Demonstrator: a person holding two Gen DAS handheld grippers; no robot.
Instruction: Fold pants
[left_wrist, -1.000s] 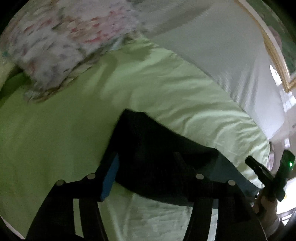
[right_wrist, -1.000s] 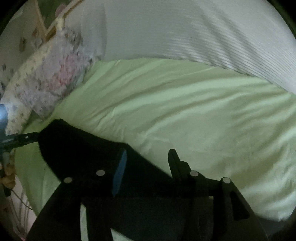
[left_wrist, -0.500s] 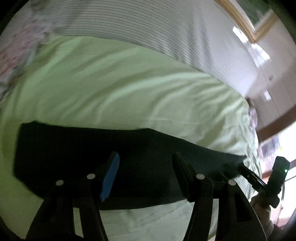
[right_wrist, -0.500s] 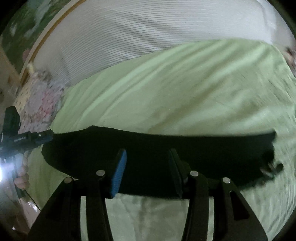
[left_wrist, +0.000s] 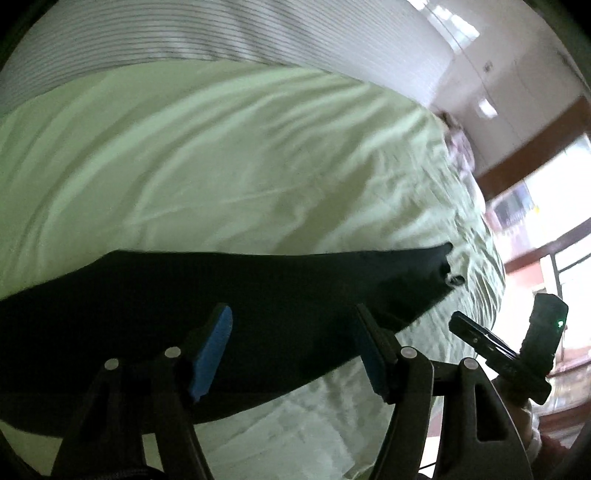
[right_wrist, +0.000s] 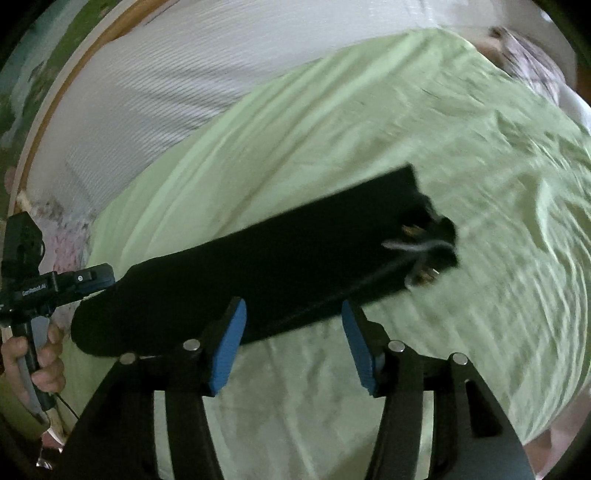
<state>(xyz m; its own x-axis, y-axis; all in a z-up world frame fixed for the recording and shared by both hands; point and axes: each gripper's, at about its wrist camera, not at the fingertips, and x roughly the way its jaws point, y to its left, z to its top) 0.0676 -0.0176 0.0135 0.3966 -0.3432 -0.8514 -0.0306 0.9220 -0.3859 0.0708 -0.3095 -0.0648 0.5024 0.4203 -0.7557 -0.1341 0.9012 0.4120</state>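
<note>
Black pants (right_wrist: 266, 273) beneath both spread grippers (left_wrist: 291, 354) (right_wrist: 293, 347)

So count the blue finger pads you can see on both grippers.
4. Left gripper: one pad on each side, the second opposite. Right gripper: one pad likewise, another opposite.

Left gripper (left_wrist: 291, 350): black frame, two fingers with blue pads (left_wrist: 210, 350), round silver screws on the arms. Right gripper (right_wrist: 291, 347): same build, blue pads (right_wrist: 227, 350), silver screws. Seen from the right wrist view, the left unit carries white lettering, too small to read reliably, a grey handle and a thin black cable. Bare-skinned hand (right_wrist: 40, 365). Green indicator light (left_wrist: 560, 324) on the right unit.
</note>
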